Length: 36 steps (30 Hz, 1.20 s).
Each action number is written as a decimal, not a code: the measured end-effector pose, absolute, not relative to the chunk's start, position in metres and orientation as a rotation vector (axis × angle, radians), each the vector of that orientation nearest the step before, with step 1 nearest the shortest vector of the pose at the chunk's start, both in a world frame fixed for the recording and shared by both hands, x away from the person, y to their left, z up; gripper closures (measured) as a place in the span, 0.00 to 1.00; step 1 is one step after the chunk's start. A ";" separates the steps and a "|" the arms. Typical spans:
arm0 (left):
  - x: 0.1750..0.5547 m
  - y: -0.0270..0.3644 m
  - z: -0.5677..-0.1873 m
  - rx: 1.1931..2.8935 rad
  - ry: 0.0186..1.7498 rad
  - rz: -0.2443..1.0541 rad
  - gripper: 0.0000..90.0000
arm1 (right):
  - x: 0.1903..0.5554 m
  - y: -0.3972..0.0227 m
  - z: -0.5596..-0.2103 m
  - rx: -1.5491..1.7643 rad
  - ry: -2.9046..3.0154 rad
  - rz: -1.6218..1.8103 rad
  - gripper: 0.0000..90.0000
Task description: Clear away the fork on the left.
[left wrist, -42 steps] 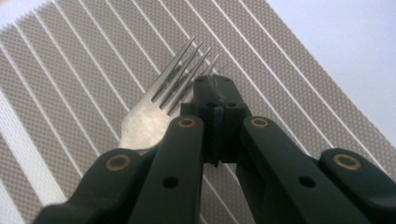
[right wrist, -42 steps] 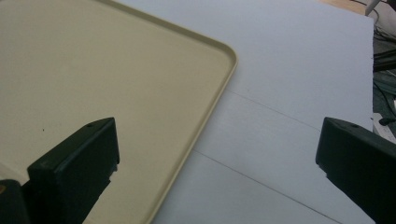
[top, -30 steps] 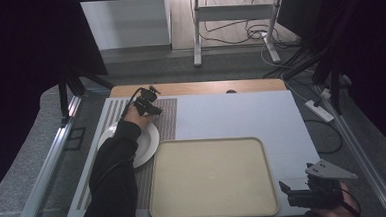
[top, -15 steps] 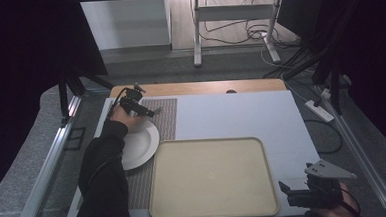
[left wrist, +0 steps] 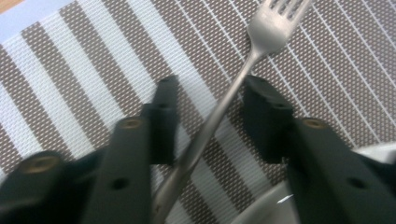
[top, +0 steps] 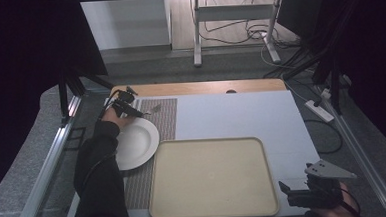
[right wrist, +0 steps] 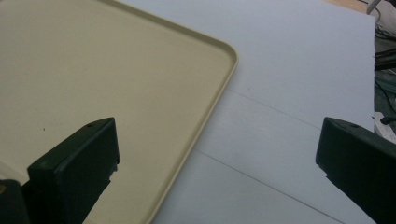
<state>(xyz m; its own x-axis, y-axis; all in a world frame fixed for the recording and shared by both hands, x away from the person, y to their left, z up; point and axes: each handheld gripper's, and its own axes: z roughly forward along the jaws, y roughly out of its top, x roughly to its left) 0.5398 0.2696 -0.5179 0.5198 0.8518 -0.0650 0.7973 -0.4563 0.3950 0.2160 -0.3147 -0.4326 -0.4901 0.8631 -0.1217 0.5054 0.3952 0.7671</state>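
**Left gripper down over the fork, one of everything else unmoved**

Since a second ago my left gripper (top: 140, 113) has travelled from the far edge of the striped mat toward the plate and a little lower, and its jaws have just been closing, with the fork's handle between them. From the left gripper view I see the handle running up through the gap at a slant; there is daylight on both sides of it, so the pads (left wrist: 266, 116) are not pressing yet. I count the jaws as narrowed around the fork, not gripping it.

One fork (left wrist: 219, 106): it lies flat on the placemat, tines away from me, its handle end passing close to the rim of the plate.

One white plate (top: 134, 143): on the placemat, just left of the tray.

One striped placemat (top: 164, 121): brown and white, under plate and fork, its right part tucked beneath the tray.

One cream tray (top: 212, 175): nothing on it, in the middle of the white table (top: 241, 113).

Two grippers: my right gripper (top: 291, 196) sits off the tray's near right corner, where it was before. In the right gripper view its jaws stand wide apart, with the tray corner and bare table between them.
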 end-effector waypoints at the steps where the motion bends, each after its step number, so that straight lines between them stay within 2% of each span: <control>1: 0.539 0.272 -0.518 2.393 1.359 0.204 0.79 | 0.216 -0.315 -0.433 1.168 2.145 0.923 0.00; 8: 0.534 0.274 -0.518 2.434 1.276 0.228 0.94 | 0.216 -0.315 -0.433 1.171 2.145 0.921 0.00; 11: 0.532 0.275 -0.519 2.425 1.266 0.236 0.94 | 0.216 -0.315 -0.433 1.169 2.145 0.920 0.00; 22: 0.524 0.292 -0.505 2.469 1.358 0.436 0.94 | 0.216 -0.315 -0.433 1.173 2.146 0.918 0.00; 28: 0.514 0.308 -0.494 2.461 1.377 0.450 0.94 | 0.216 -0.314 -0.433 1.171 2.146 0.917 0.00; 36: 0.494 0.317 -0.479 2.419 1.339 0.384 0.94 | 0.216 -0.313 -0.433 1.169 2.146 0.911 0.00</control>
<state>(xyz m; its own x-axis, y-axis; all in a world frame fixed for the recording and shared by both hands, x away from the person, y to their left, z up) 0.4943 0.3171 -0.4786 0.5173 0.8532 0.0665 0.7588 -0.4932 0.4254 0.2160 -0.3134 -0.4326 -0.4873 0.8640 -0.1271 0.5085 0.3990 0.7631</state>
